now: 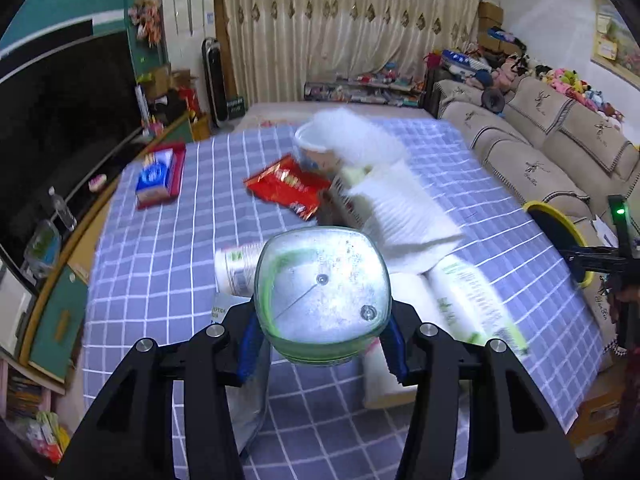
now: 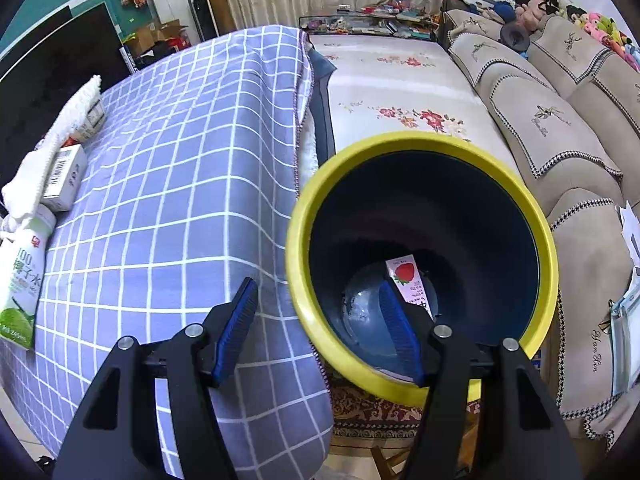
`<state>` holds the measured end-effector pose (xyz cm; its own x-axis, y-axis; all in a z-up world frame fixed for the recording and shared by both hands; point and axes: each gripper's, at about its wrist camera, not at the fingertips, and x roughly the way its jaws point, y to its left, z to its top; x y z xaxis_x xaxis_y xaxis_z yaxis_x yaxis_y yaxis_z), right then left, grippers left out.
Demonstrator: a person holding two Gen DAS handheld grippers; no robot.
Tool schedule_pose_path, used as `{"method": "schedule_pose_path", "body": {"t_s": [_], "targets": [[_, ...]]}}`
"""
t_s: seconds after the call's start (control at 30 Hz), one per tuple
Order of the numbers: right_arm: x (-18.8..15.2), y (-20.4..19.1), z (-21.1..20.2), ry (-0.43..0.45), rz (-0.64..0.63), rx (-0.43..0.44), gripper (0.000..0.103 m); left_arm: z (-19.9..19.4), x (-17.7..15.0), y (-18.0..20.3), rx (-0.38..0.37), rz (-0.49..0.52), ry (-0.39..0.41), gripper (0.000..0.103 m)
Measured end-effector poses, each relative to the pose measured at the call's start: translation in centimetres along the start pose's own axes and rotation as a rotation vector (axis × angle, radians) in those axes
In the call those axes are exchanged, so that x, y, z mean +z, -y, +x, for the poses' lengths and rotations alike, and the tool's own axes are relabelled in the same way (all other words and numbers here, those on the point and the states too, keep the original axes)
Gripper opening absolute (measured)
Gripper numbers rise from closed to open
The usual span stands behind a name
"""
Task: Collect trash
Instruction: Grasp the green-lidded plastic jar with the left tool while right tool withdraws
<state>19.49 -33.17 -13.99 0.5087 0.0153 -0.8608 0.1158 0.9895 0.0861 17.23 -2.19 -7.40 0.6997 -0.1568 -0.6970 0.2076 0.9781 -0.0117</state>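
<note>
My left gripper (image 1: 322, 340) is shut on a clear, green-tinted plastic container (image 1: 322, 284), seen bottom-on, with a blue pad against each side. Behind it on the checked cloth lie a red snack bag (image 1: 286, 188), a white paper cup (image 1: 316, 152), a white towel (image 1: 400, 208) and a coconut-water bottle (image 1: 468, 292). My right gripper (image 2: 320, 312) is open and straddles the near rim of a yellow-rimmed dark bin (image 2: 296, 240), one finger inside and one outside. A strawberry carton (image 2: 408, 280) lies at the bin's bottom.
A blue tissue pack in a red tray (image 1: 154, 178) sits at the table's far left. A small white box (image 2: 64, 178) lies by the towel. A beige sofa (image 2: 560, 128) runs along the right, and a floral mat (image 2: 400, 92) lies beyond the table.
</note>
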Motion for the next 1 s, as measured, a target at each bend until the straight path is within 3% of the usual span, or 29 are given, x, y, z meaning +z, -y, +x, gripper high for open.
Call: {"method": "schedule_pose_path", "body": {"t_s": [0.2,0.4,0.63,1.0], "targets": [[-0.2,0.5,-2.2,0.051,-0.003,-0.007,0.060,-3.9,2.1,4.4,-0.086,0.078,0.079,0.050],[-1.4,3.3,-4.7,0.094,0.035,-0.026,0.060,-3.6,4.3,8.7,-0.152,0.148,0.083,0.050],[-2.2,4.0,-4.9,0.105,0.038,-0.005,0.060,-2.0,5.1,8.3,-0.145,0.111,0.037,0.050],[-2.1,3.5,-4.5,0.105,0.027,0.008,0.060,-5.2,9.7,7.6,-0.159,0.120,0.122,0.050]]}}
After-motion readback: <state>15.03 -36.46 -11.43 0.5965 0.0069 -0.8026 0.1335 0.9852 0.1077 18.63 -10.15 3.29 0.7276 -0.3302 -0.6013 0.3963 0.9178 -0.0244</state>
